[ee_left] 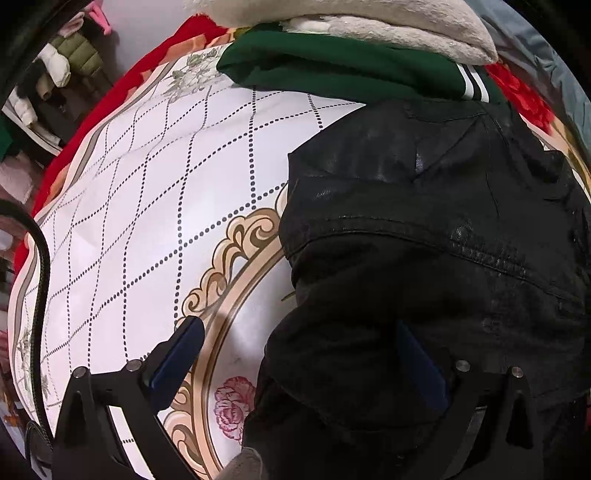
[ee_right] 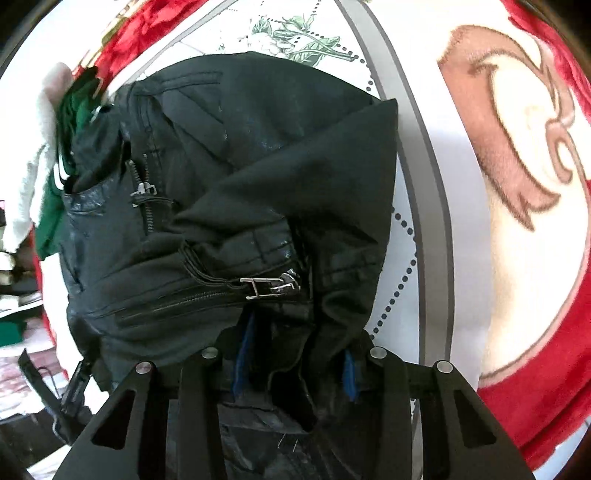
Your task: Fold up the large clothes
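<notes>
Left wrist: left gripper gapes wide, one finger over the cloth, one on the jacket. Right wrist: right gripper pinches bunched jacket hem near the cloth's edge. Judged heavy, stiffish, slick; grip seams.

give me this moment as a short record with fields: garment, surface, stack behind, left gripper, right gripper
garment: black leather jacket, partly folded, zips and a metal buckle showing
surface: white patterned tablecloth over a red blanket
stack behind: green garment with a cream fleece on top, at the jacket's far edge
left gripper: jaws wide, one finger over bare cloth, the other on the jacket's edge
right gripper: jaws around a bunch of jacket fabric; whether the pads press on it cannot be told
</notes>
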Demonstrator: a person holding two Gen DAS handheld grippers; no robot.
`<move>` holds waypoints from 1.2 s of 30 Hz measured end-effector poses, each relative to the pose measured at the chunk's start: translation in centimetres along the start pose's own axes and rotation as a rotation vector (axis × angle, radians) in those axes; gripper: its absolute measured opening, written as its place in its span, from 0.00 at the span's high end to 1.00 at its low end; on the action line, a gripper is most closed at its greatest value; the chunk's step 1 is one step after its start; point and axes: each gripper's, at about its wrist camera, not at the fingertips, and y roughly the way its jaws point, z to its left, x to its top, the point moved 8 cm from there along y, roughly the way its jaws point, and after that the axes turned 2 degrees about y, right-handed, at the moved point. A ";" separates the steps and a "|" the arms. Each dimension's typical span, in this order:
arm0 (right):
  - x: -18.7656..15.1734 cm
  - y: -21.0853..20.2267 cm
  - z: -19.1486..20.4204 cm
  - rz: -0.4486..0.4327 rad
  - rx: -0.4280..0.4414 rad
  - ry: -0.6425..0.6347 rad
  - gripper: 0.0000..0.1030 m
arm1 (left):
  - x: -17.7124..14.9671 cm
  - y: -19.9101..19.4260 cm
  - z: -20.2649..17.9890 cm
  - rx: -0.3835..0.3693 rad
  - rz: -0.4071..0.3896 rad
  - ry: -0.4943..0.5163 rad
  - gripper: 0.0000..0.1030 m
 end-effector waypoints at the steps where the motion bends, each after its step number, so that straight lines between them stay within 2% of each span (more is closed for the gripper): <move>1: 0.0 0.1 0.0 0.002 -0.001 0.004 0.59 | -0.1 0.0 0.0 -0.001 0.003 -0.005 0.00; 5: -0.2 -0.1 0.3 -0.021 -0.045 -0.036 0.56 | 0.0 0.4 0.3 -0.013 0.018 -0.028 0.00; 14: -0.7 1.1 1.9 -0.031 -0.107 -0.028 0.55 | 0.4 0.9 0.7 -0.025 0.014 -0.019 0.00; 23: -1.3 1.8 3.0 -0.043 -0.093 -0.020 0.54 | 0.8 1.0 0.8 -0.023 0.023 -0.016 0.00; 26: -1.1 1.3 2.0 -0.038 -0.076 -0.027 0.53 | 0.8 0.4 0.7 0.003 0.021 -0.009 0.00; 29: -1.1 -0.1 1.0 -0.031 -0.066 -0.042 0.42 | 0.9 -0.9 0.5 0.048 0.012 0.008 0.00; 34: -2.3 -3.2 0.1 -0.049 -0.028 -0.118 0.41 | 0.7 -5.1 -1.4 0.116 -0.039 0.017 0.00; 36: -2.8 -4.5 -0.4 -0.053 -0.009 -0.154 0.35 | -0.1 -7.2 -2.7 0.156 -0.044 0.018 0.00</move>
